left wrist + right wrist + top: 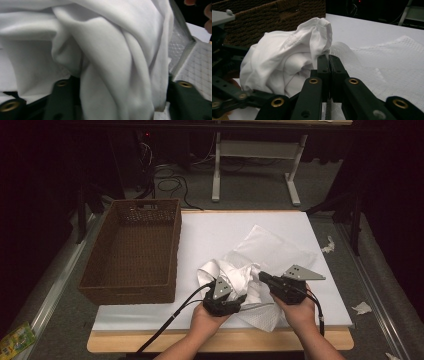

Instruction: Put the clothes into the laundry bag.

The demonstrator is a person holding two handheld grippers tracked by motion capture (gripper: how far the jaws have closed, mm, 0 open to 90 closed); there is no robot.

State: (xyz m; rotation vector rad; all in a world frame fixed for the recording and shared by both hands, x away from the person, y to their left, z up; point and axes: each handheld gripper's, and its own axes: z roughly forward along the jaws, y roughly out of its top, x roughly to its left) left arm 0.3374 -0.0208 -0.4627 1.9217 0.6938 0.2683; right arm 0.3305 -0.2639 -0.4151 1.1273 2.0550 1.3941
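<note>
A crumpled white cloth (227, 270) lies bunched on the near part of the table, partly over a white mesh bag (272, 247). My left gripper (238, 295) reaches into the bunch from the near side. In the left gripper view the cloth (105, 50) fills the gap between its wide-spread jaws, which stand open around it. My right gripper (262, 278) points left at the cloth. In the right gripper view its jaws (328, 58) are shut together on a zipper edge of the mesh bag (392, 57), with the cloth (287, 55) just beyond.
A brown wicker basket (177, 245) stands on the left of the white table top (210, 227), with nothing in it. Paper scraps (327, 245) lie off the table's right edge. Cables trail from both grippers toward the near edge.
</note>
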